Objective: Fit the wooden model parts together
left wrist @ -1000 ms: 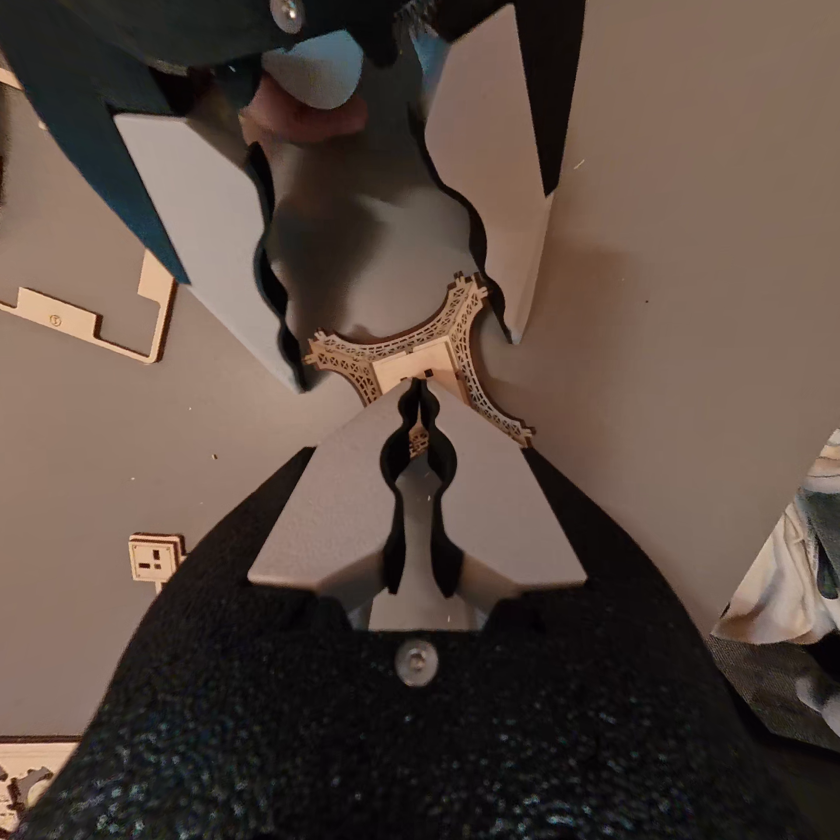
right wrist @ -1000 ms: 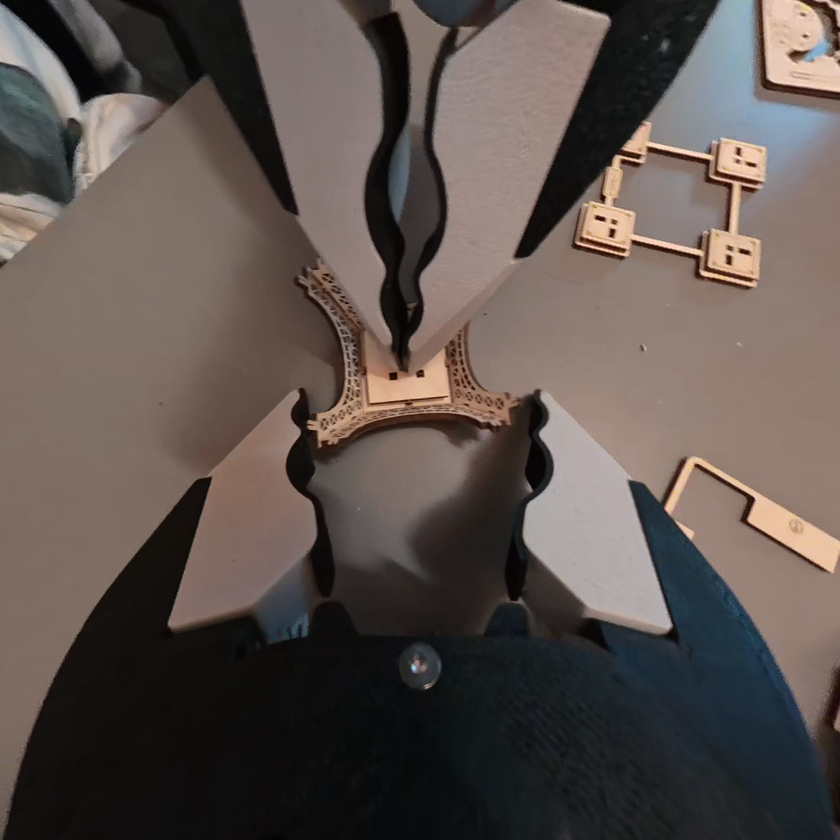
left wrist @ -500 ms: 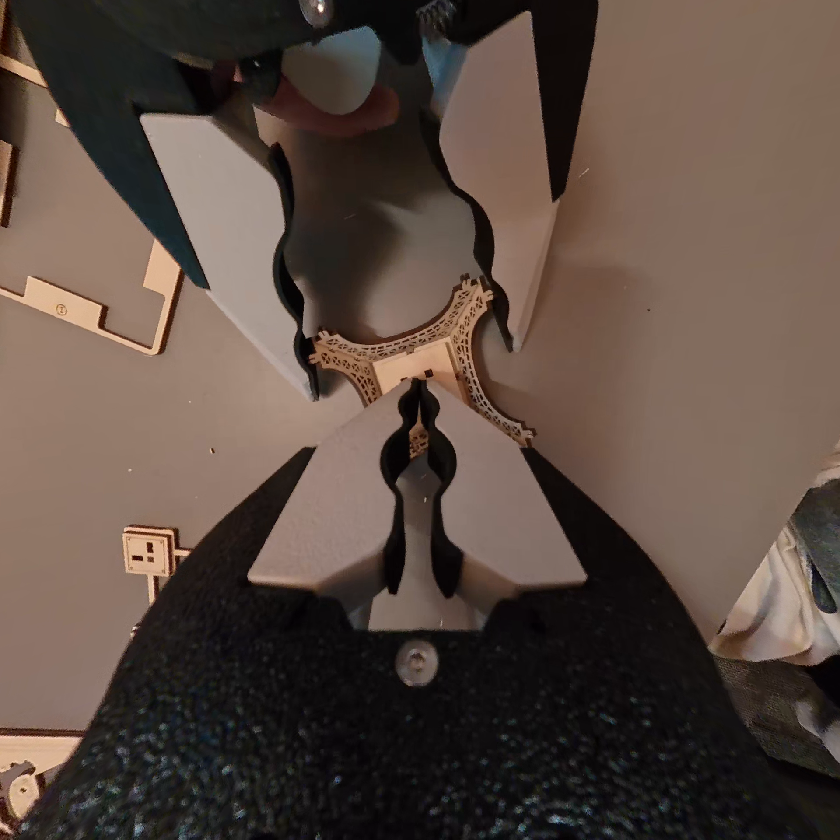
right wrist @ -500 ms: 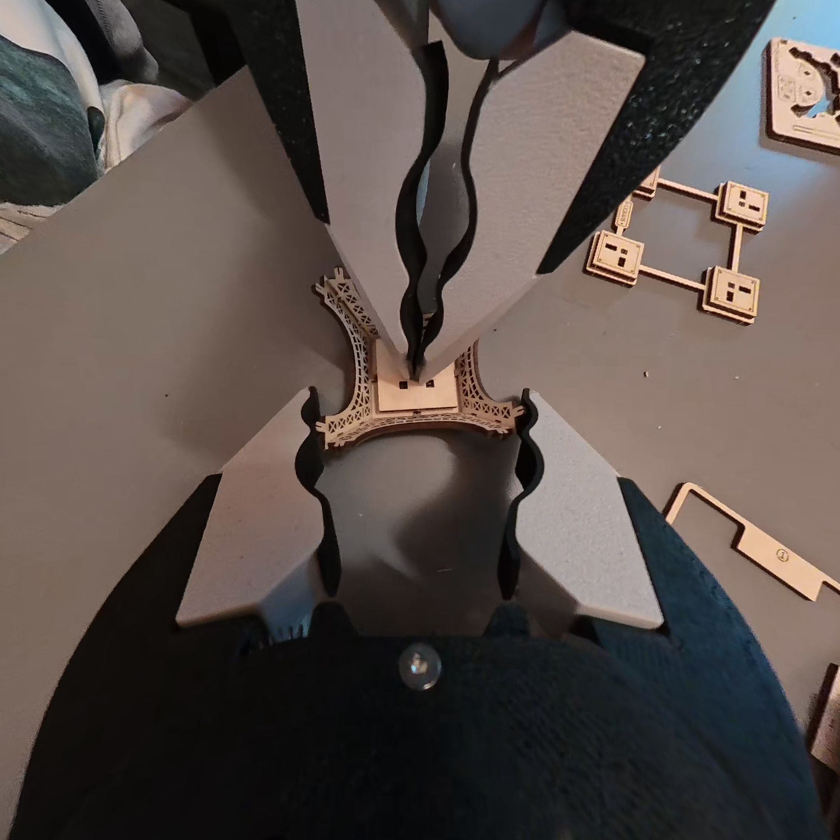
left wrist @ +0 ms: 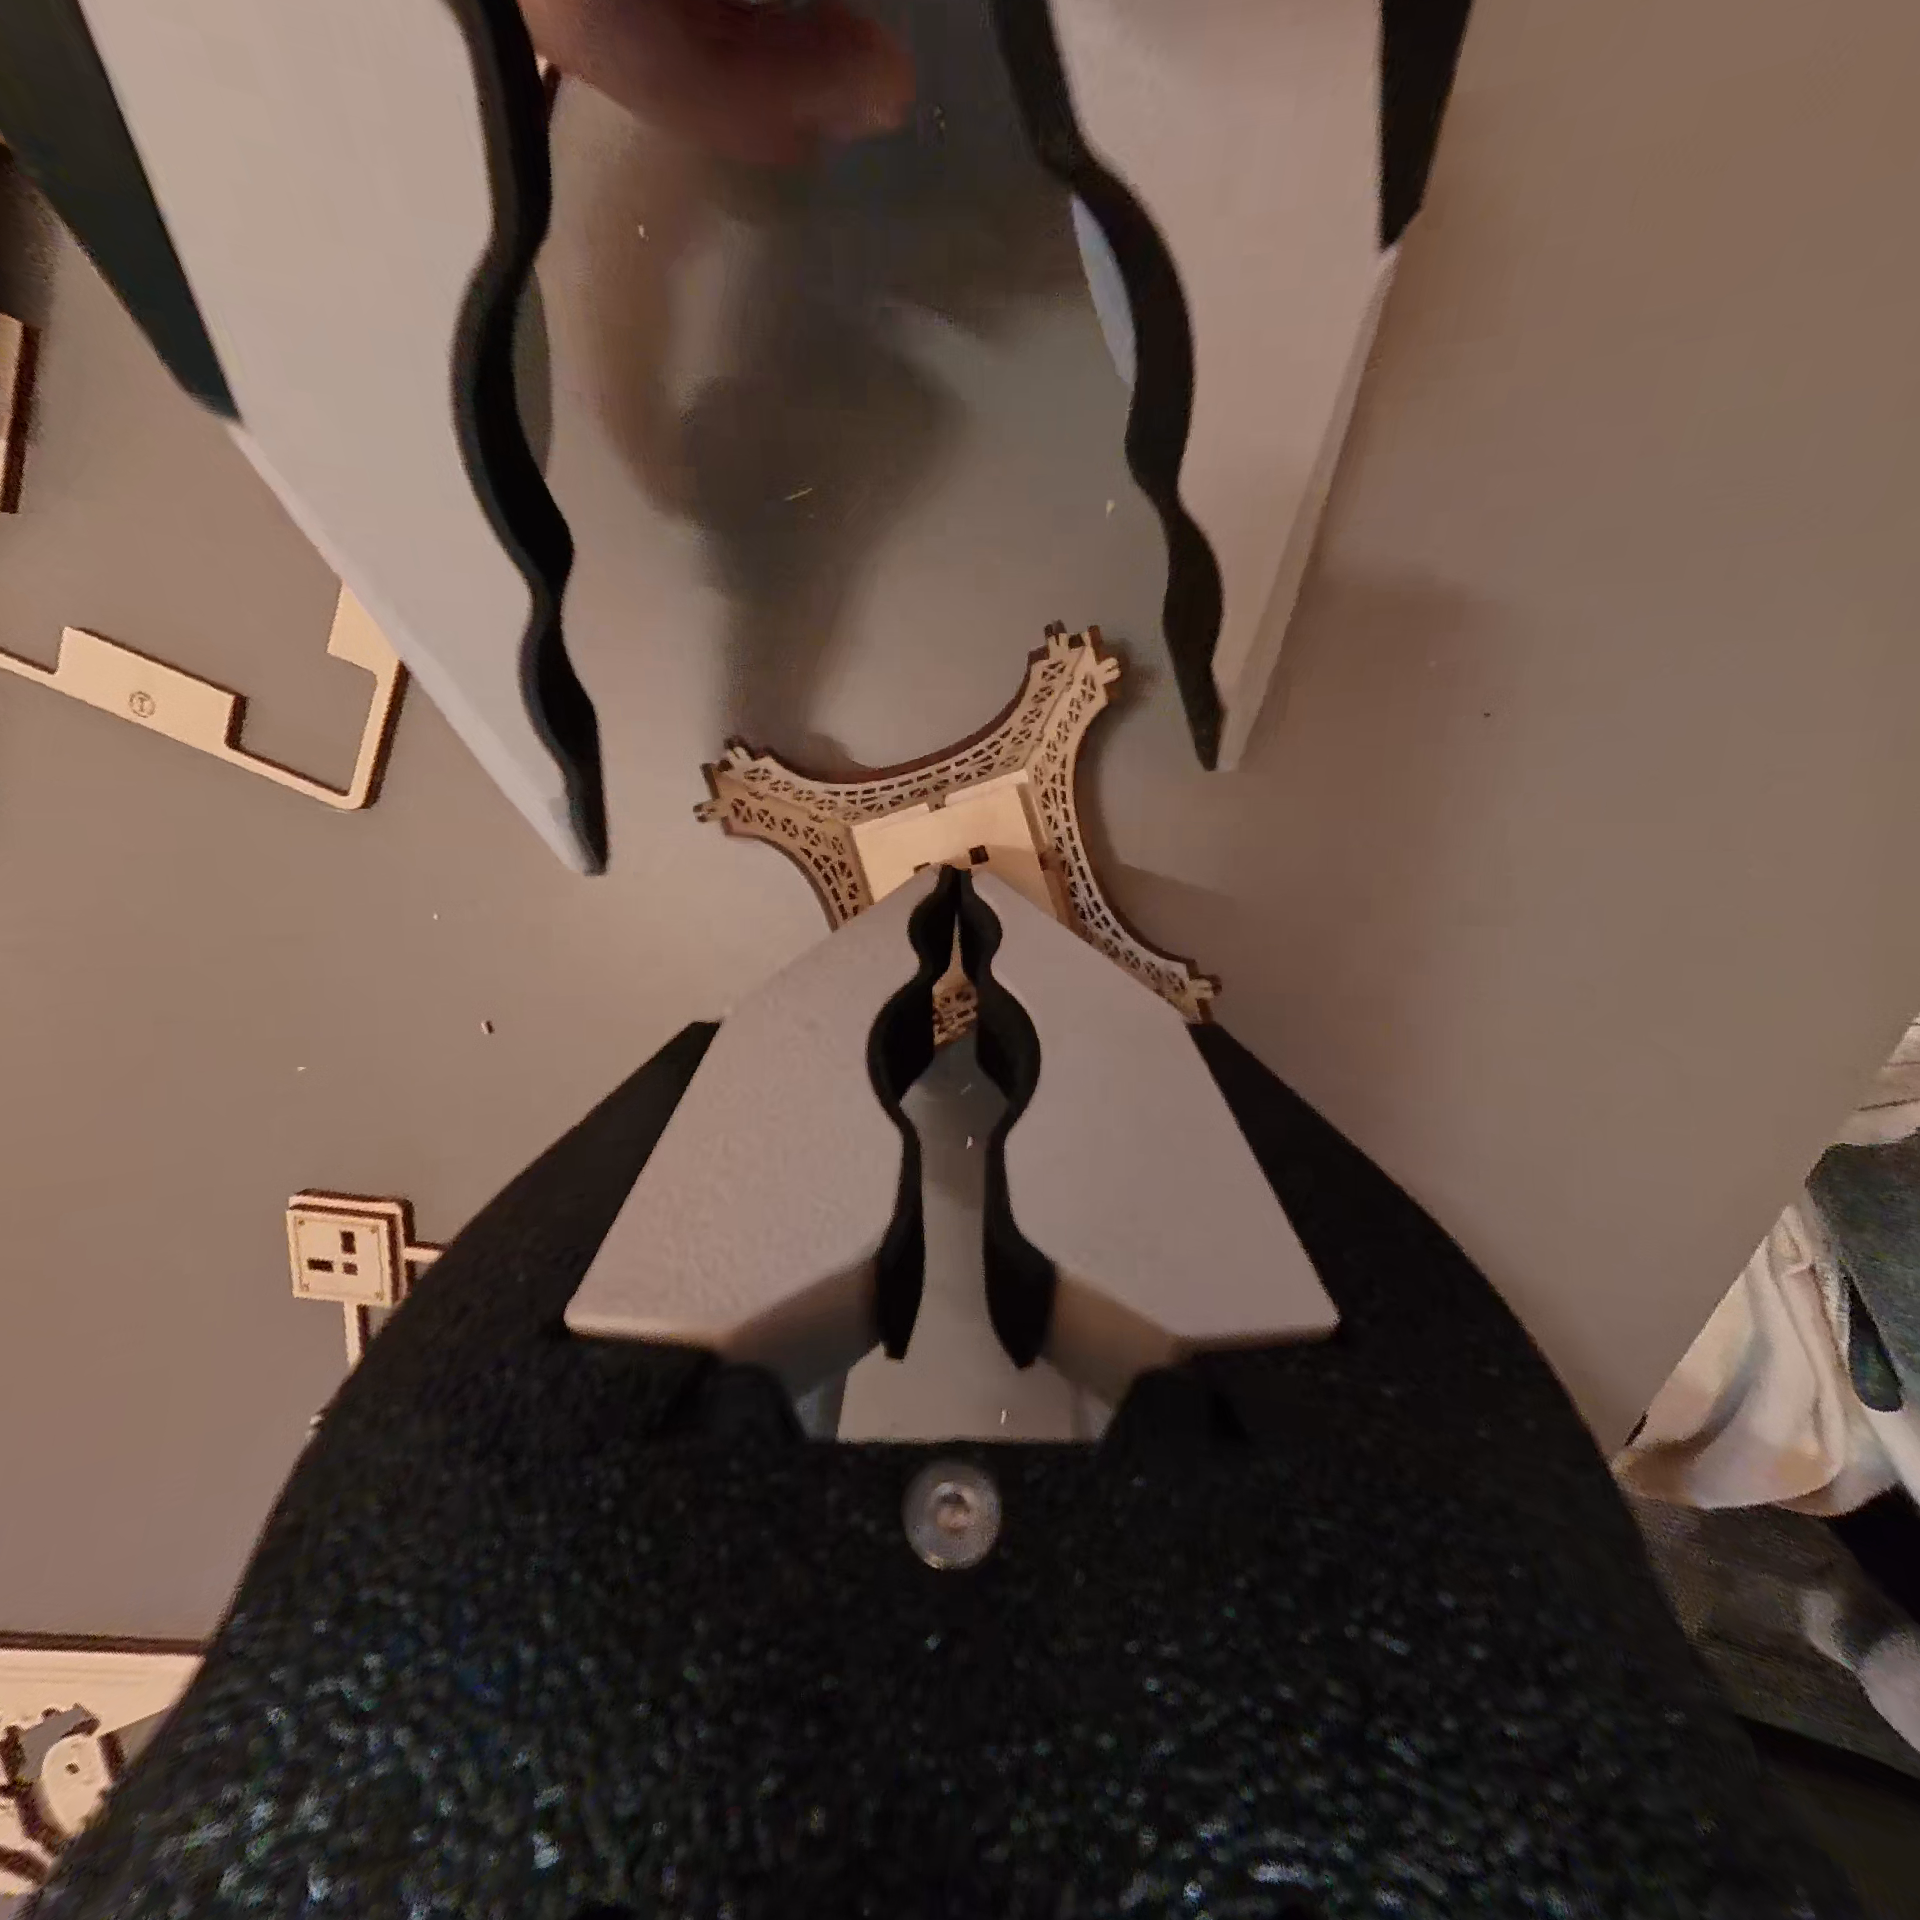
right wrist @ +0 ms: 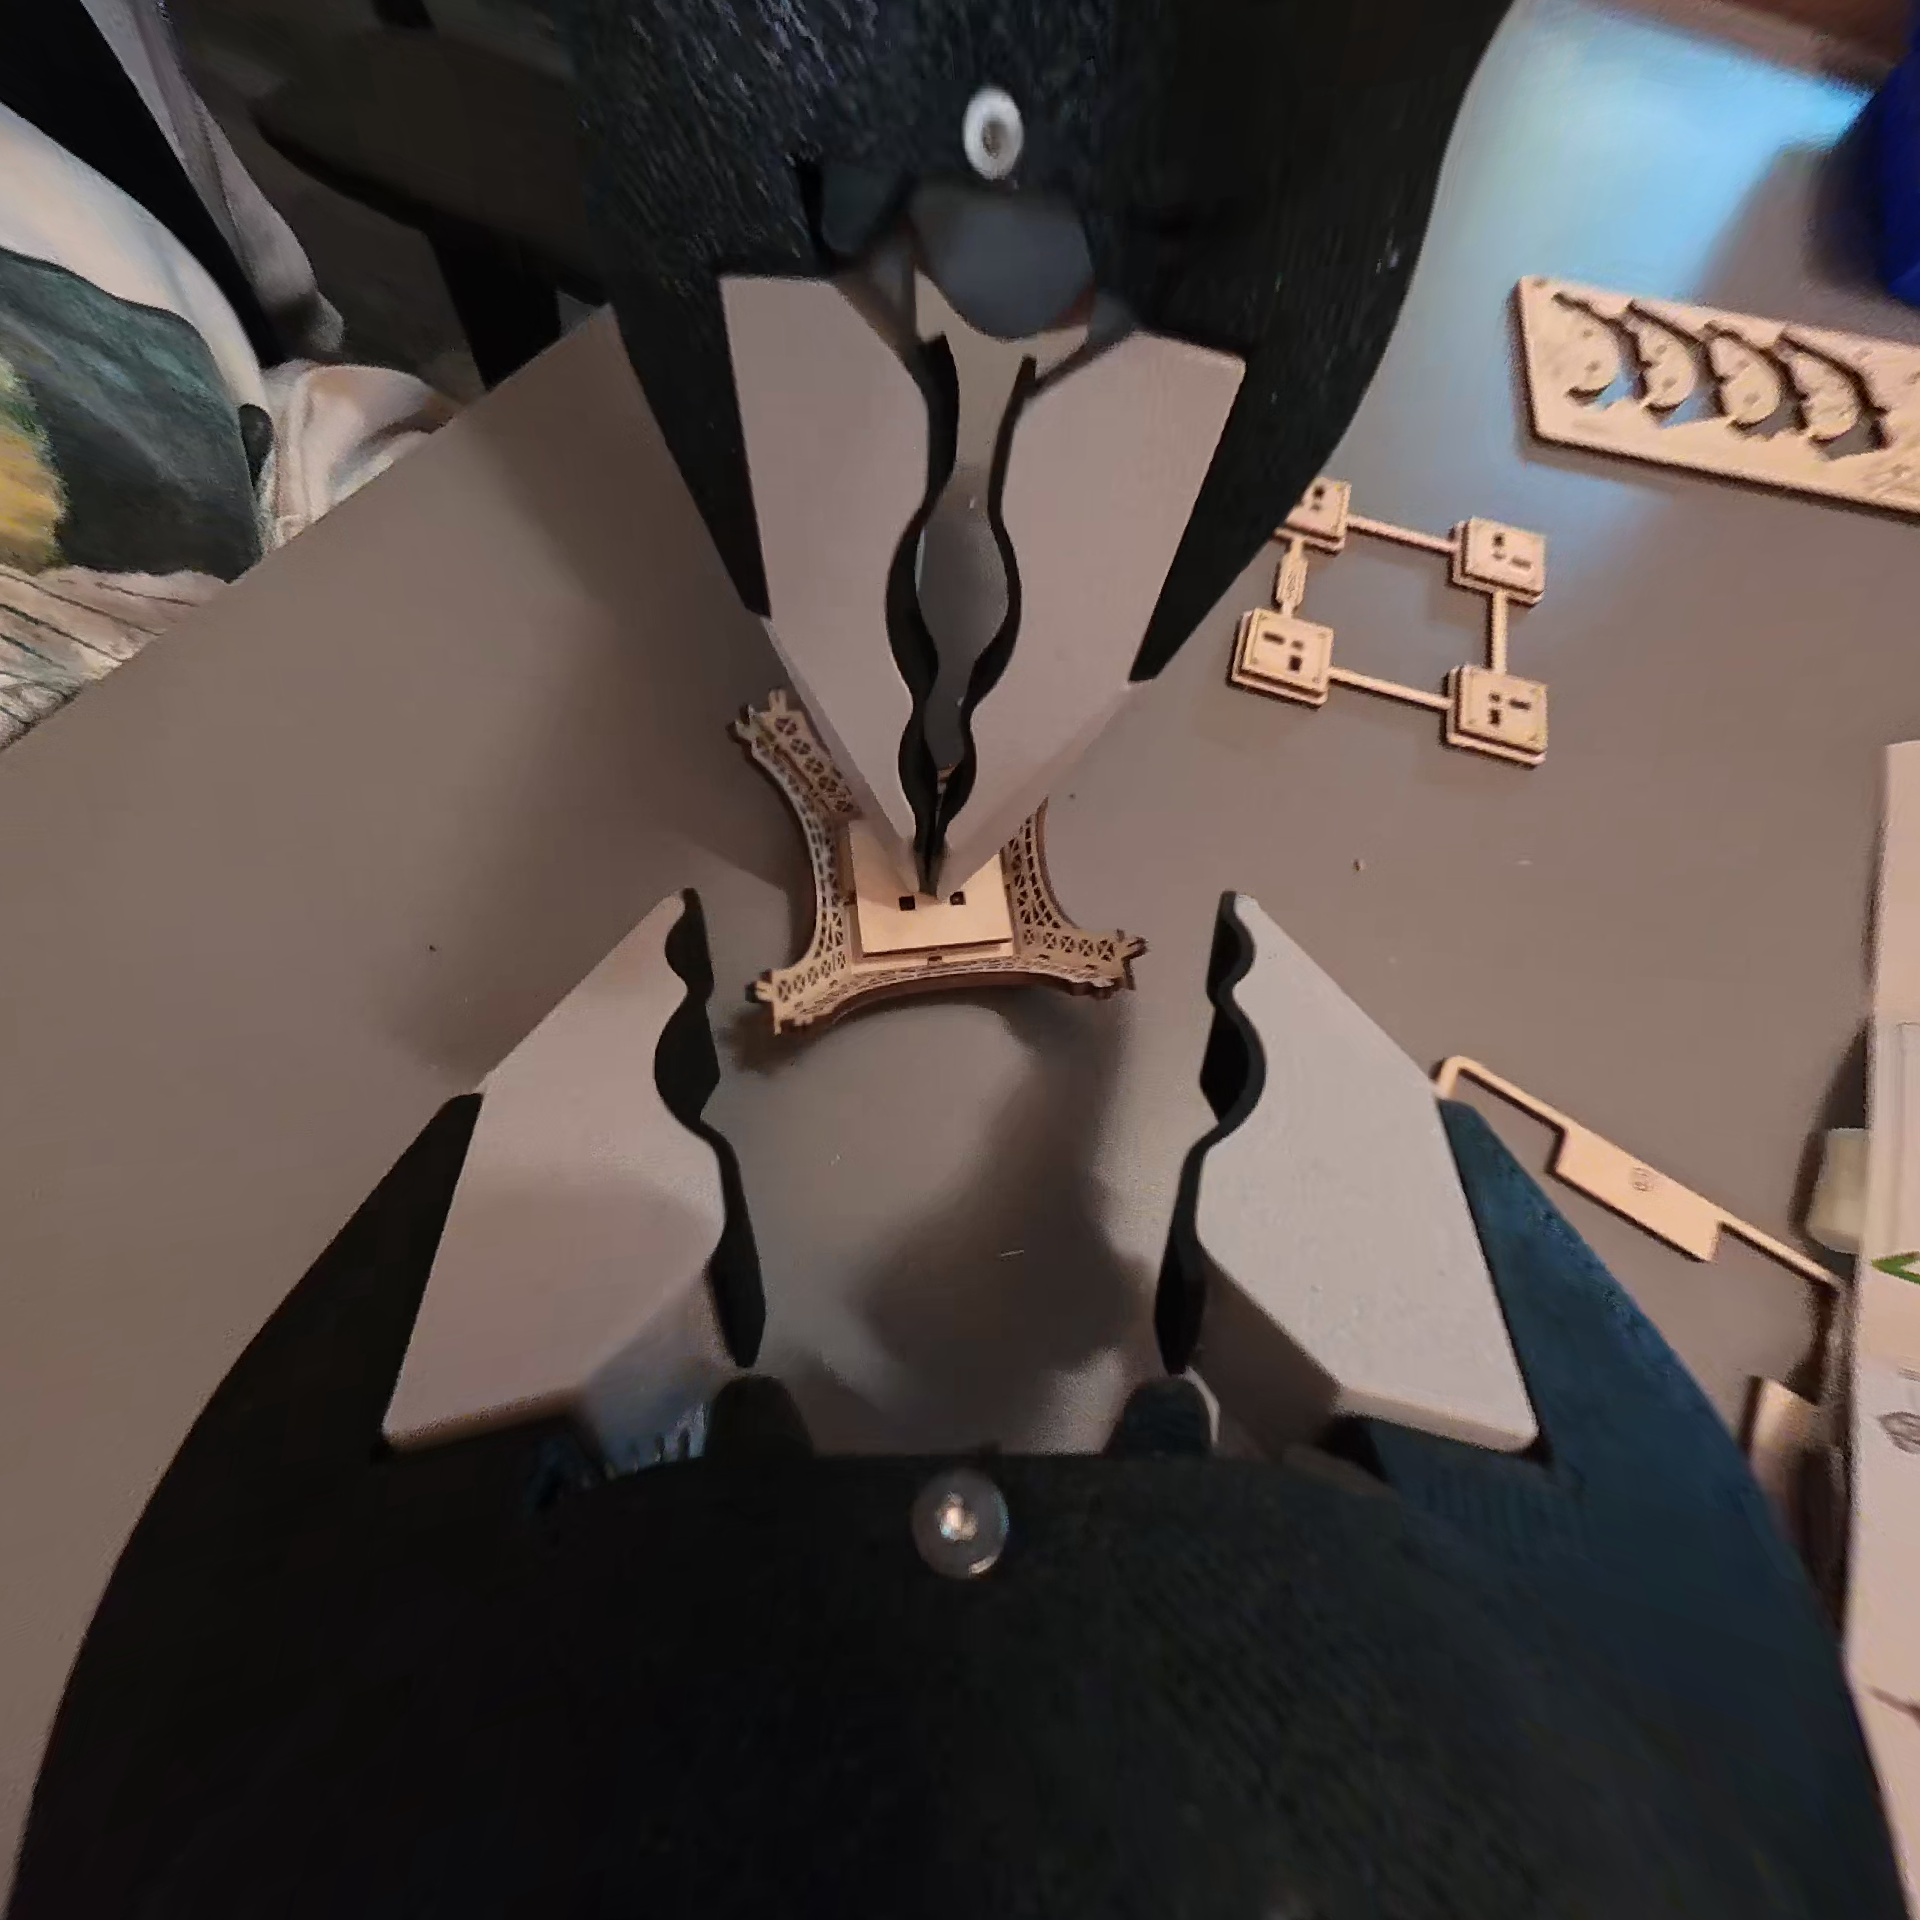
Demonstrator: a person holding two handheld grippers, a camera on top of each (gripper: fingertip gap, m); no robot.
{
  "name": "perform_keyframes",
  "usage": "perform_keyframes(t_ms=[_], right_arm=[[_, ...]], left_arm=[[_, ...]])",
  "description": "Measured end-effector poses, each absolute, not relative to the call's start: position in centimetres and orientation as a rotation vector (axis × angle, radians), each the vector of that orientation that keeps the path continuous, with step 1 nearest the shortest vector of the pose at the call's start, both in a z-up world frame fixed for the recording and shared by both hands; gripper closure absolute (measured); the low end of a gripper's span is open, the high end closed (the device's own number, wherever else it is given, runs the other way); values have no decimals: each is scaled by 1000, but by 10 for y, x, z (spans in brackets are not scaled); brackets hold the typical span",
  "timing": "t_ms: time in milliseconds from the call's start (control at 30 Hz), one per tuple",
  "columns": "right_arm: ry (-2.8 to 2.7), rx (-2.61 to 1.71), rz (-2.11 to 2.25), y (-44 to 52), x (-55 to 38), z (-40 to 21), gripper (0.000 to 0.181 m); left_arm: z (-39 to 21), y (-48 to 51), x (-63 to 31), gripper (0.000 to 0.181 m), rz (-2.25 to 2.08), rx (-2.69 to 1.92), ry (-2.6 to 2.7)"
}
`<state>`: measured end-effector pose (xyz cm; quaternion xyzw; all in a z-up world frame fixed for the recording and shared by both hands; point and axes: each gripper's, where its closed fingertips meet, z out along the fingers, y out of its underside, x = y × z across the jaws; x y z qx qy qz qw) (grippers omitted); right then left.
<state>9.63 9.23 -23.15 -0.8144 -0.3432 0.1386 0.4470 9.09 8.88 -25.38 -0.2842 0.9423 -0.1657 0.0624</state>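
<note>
The wooden tower base model [left wrist: 935,800] stands on the grey table [left wrist: 1558,727], a small lattice piece with four curved legs and a flat top. My left gripper [left wrist: 956,878] is shut on one upright lattice side of it; a bit of lattice shows between the pads. The model [right wrist: 935,930] also shows in the right wrist view, with the left gripper [right wrist: 930,883] coming in from the top. My right gripper [right wrist: 956,904] is open and empty, with a finger [right wrist: 582,1195] on each side, clear of the model. One of its fingers [left wrist: 395,416] fills the top of the left wrist view.
A square wooden frame with corner blocks [right wrist: 1392,623], a stepped wooden strip [right wrist: 1621,1184] and a cut sheet with arches [right wrist: 1714,405] lie to the right. A white box [right wrist: 1891,1351] stands at the right edge. Cloth [right wrist: 125,468] lies beyond the table's left edge. Only a small space, under 4 cm, lies between the two pairs of fingers.
My right gripper, still open, has lifted off and drawn back from the model's legs. My left gripper has stayed shut on the model, which has barely moved.
</note>
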Motion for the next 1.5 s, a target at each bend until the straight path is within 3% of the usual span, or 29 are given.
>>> perform_keyframes(t_ms=[167, 400, 467, 700, 867, 1500], right_arm=[[-881, -2057, 305, 93, 93, -235, 76], [-922, -2093, 333, 105, 85, -233, 82], [-895, -2138, 298, 106, 90, -232, 76], [-882, -2129, 184, 110, 86, -230, 80], [-912, -2101, 270, 110, 72, -237, 95], [-1012, -2317, 297, 107, 73, -262, 109]], left_arm=[[-254, 89, 91, 181, -527, -869, 2843], [-253, 88, 90, 181, -570, -833, 2842], [-253, 88, 91, 181, -618, -842, 2826], [-253, 88, 91, 181, -710, -891, 2760], [-253, 88, 91, 181, -765, -919, 2705], [-253, 88, 91, 181, -906, -942, 2582]])
